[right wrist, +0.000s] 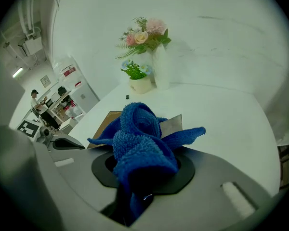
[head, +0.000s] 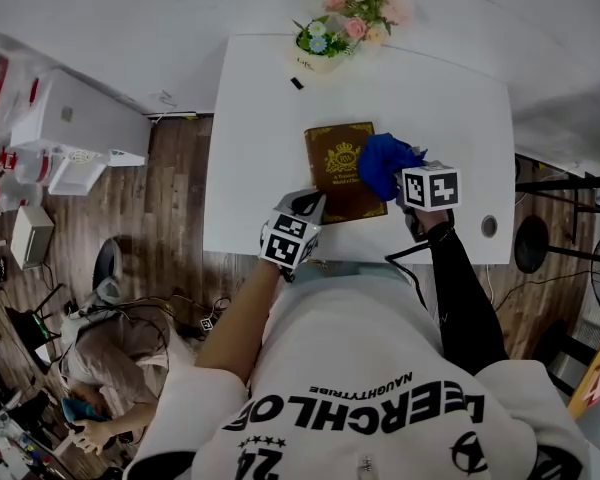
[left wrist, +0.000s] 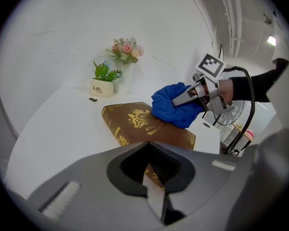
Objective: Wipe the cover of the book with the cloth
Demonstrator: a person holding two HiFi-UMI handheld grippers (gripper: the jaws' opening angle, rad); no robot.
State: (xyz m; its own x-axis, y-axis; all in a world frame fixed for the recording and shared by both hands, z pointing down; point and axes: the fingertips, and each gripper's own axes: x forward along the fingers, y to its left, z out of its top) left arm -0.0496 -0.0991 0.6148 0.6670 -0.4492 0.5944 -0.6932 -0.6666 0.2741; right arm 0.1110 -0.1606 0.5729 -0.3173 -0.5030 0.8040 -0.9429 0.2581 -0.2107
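Observation:
A brown book [head: 338, 158] with a gold crest lies flat on the white table [head: 255, 128]. My right gripper [head: 408, 180] is shut on a bunched blue cloth [head: 384, 162], which rests on the book's right edge. In the right gripper view the cloth [right wrist: 139, 138] fills the jaws of the right gripper [right wrist: 135, 196] and hides most of the book [right wrist: 105, 123]. My left gripper [head: 308, 208] is shut, with its tips at the book's near left corner. In the left gripper view the left gripper [left wrist: 154, 196] points over the book [left wrist: 135, 124] towards the cloth [left wrist: 176, 107].
A small potted plant [head: 320, 50] and a vase of pink flowers [head: 360, 8] stand at the table's far edge, with a small black object [head: 296, 83] beside them. A round hole [head: 489, 226] is in the table's near right corner. A person [head: 110, 368] sits on the floor at the left.

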